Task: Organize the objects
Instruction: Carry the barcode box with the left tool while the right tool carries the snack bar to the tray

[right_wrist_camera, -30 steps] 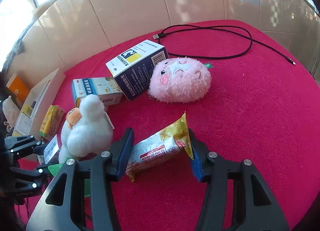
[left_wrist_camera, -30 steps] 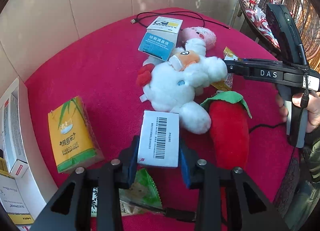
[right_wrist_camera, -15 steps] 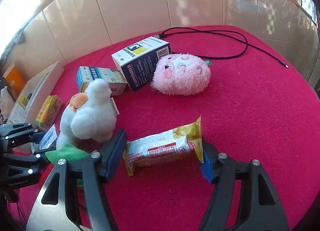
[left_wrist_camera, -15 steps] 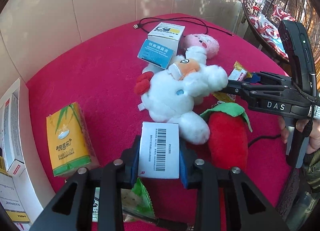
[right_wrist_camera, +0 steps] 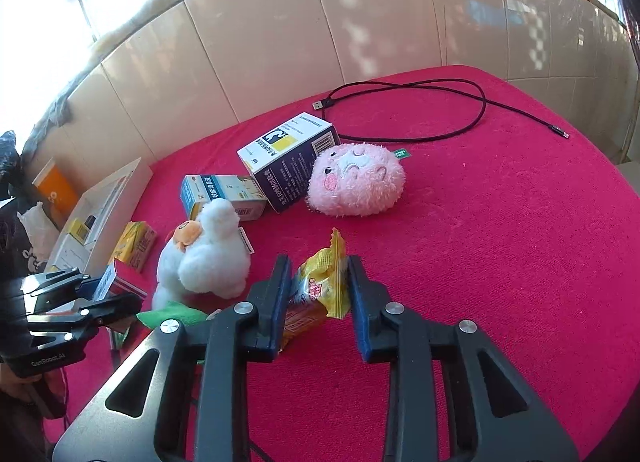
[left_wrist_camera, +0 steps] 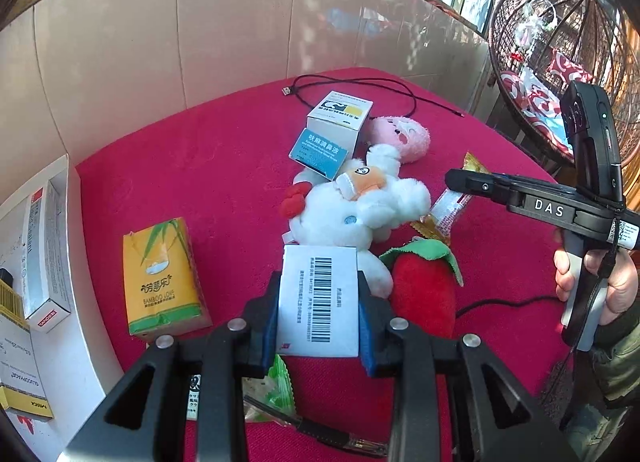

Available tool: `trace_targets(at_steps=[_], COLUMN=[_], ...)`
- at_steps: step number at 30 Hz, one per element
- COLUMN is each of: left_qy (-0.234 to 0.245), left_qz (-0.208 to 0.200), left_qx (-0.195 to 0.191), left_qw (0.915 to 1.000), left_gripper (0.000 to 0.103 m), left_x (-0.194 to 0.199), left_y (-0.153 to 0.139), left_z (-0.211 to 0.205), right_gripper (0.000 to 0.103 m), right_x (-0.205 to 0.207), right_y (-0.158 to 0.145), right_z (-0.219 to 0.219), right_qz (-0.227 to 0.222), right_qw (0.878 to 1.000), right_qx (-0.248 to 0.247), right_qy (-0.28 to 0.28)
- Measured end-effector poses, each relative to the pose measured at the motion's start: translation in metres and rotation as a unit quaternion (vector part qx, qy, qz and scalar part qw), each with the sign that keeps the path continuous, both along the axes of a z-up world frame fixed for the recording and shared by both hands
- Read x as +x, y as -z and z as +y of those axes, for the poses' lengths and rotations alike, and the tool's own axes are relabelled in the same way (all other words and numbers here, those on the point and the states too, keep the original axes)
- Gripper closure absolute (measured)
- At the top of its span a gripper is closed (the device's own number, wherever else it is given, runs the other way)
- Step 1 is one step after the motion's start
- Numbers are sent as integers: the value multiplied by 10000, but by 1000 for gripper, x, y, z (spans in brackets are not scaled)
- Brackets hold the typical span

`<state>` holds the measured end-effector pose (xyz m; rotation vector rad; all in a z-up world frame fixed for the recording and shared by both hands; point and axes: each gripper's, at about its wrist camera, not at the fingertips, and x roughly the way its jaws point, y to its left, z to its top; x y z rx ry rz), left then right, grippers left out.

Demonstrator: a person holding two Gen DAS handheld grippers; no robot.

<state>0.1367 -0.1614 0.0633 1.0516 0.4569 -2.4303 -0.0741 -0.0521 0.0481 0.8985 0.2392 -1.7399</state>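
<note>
My left fingers (left_wrist_camera: 319, 304) clamp a white barcoded box (left_wrist_camera: 319, 304), held above the red tabletop (left_wrist_camera: 192, 182). At eleven o'clock of it lies the yellow tissue pack (left_wrist_camera: 162, 276); at twelve, the white plush toy (left_wrist_camera: 360, 214). My right fingers (right_wrist_camera: 318, 294) are closing on a yellow snack packet (right_wrist_camera: 318, 288), the pads pressing its crumpled sides. The pink plush (right_wrist_camera: 356, 184) sits at twelve of it.

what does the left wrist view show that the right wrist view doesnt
Only the left wrist view: the wicker hanging chair, the whole red strawberry plush and the barcode face of the held white box.
Only the right wrist view: the whole black cable loop and the orange box.
Both: white plush, pink plush, yellow tissue pack, snack packet.
</note>
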Motion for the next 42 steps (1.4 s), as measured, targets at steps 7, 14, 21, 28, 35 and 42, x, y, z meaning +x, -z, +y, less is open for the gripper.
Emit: trace_targets(at_steps=[7, 14, 21, 28, 35, 42], left_qy=[-134, -224, -261, -444, -737, -980], left_qz=[352, 562, 659, 856, 1092, 1296], left_qx=[-31, -132, -229, -415, -580, -675], left_qw=[9993, 9981, 9972, 9945, 9896, 9844], left_gripper=[71, 71, 71, 71, 71, 71], left_x=[12, 18, 22, 37, 60, 81], left_y=[-17, -30, -40, -55, -70, -81], left_z=[2, 6, 10, 13, 14, 12], right_gripper=[81, 81, 81, 81, 81, 81], right_x=[3, 23, 38, 55, 76, 92], right_y=[-27, -55, -77, -93, -106, -114], right_z=[12, 20, 21, 17, 12, 7], right_qz=[206, 581, 720, 867, 1014, 1132], right_qw=[9990, 9956, 9923, 9889, 9847, 9810], right_qx=[-407, -707, -930, -1045, -1176, -1224], right_qy=[-29, -218, -397, -600, -795, -994])
